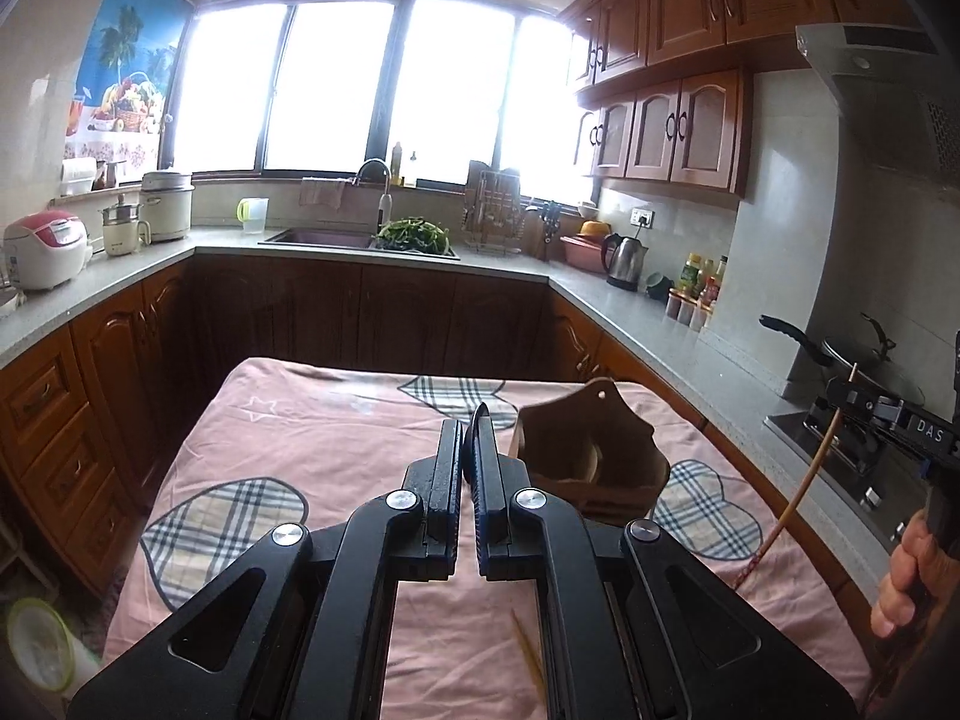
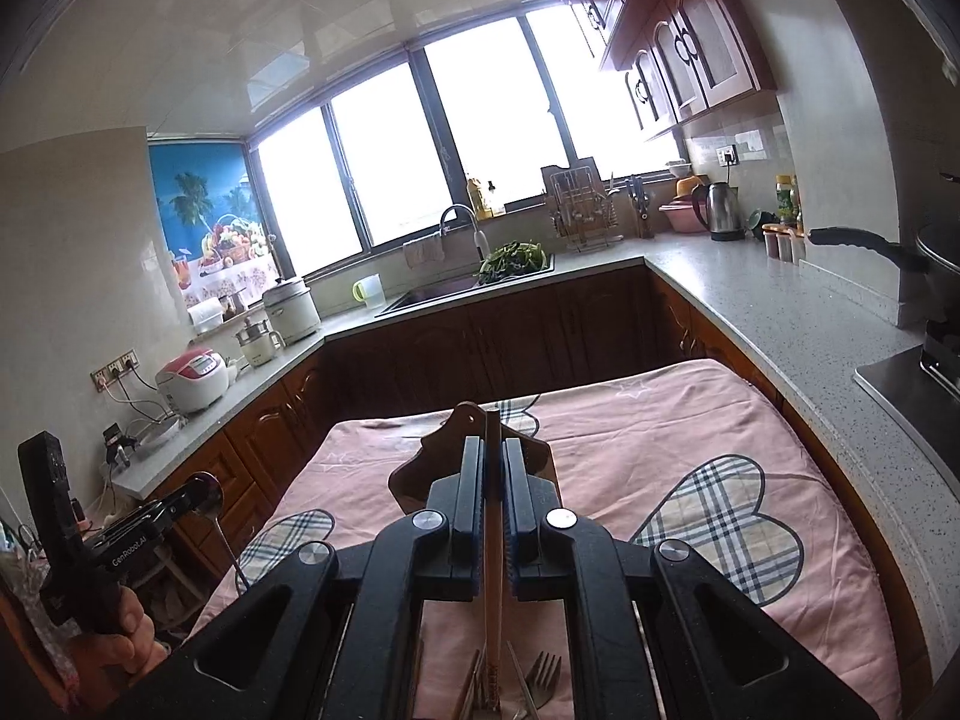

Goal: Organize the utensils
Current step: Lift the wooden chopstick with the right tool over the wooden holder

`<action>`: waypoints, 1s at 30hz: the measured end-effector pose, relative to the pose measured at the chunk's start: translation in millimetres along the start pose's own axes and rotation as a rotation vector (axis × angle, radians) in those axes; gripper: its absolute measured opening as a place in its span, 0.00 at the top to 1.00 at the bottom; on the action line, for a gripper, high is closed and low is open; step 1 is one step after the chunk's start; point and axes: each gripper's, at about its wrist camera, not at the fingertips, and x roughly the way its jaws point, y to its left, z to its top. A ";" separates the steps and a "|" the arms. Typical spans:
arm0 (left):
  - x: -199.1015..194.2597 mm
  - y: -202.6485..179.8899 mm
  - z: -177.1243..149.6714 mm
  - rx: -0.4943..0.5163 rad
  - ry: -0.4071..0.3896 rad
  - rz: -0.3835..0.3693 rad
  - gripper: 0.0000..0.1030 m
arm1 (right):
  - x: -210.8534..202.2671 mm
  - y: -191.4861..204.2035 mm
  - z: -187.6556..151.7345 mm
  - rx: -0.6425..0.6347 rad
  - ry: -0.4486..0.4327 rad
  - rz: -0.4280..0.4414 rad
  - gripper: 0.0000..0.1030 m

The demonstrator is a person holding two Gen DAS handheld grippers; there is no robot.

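Observation:
My left gripper (image 1: pixel 469 441) is shut on a metal spoon (image 1: pixel 480 420), held edge-on above the pink cloth; the spoon's bowl and thin handle also show in the right wrist view (image 2: pixel 207 495). My right gripper (image 2: pixel 493 450) is shut on a wooden chopstick (image 2: pixel 493 540), also seen in the left wrist view (image 1: pixel 807 480). A wooden utensil holder (image 1: pixel 591 456) stands on the cloth just right of the left gripper, and behind the right gripper's fingers in the right wrist view (image 2: pixel 420 462). A fork (image 2: pixel 543 675) and more chopsticks (image 2: pixel 474 684) lie on the cloth below the right gripper.
A loose chopstick (image 1: pixel 528 651) lies on the pink cloth-covered table (image 1: pixel 336 432). Counters run around three sides, with a sink (image 1: pixel 318 237), rice cooker (image 1: pixel 45 249), kettle (image 1: pixel 624 255) and a stove with a pan (image 1: pixel 840 354) at right.

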 end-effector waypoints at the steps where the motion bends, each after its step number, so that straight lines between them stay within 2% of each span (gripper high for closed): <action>1: 3.8 -0.3 5.8 -0.003 -0.013 0.007 0.97 | 2.7 0.0 4.6 0.005 -0.011 0.000 0.95; 10: 47.3 -7.0 56.9 -0.022 -0.139 0.087 0.97 | 30.9 -2.2 50.8 0.054 -0.136 -0.002 0.95; 15: 84.9 -15.2 67.6 -0.011 -0.170 0.131 0.97 | 58.2 -8.2 66.4 0.065 -0.179 -0.017 0.95; 19: 118.8 -24.4 61.9 0.016 -0.167 0.173 0.97 | 86.6 -11.5 64.6 0.055 -0.175 -0.037 0.95; 30: 185.0 -51.5 15.8 0.087 -0.103 0.232 0.97 | 141.5 -33.3 19.3 0.083 -0.145 -0.069 0.95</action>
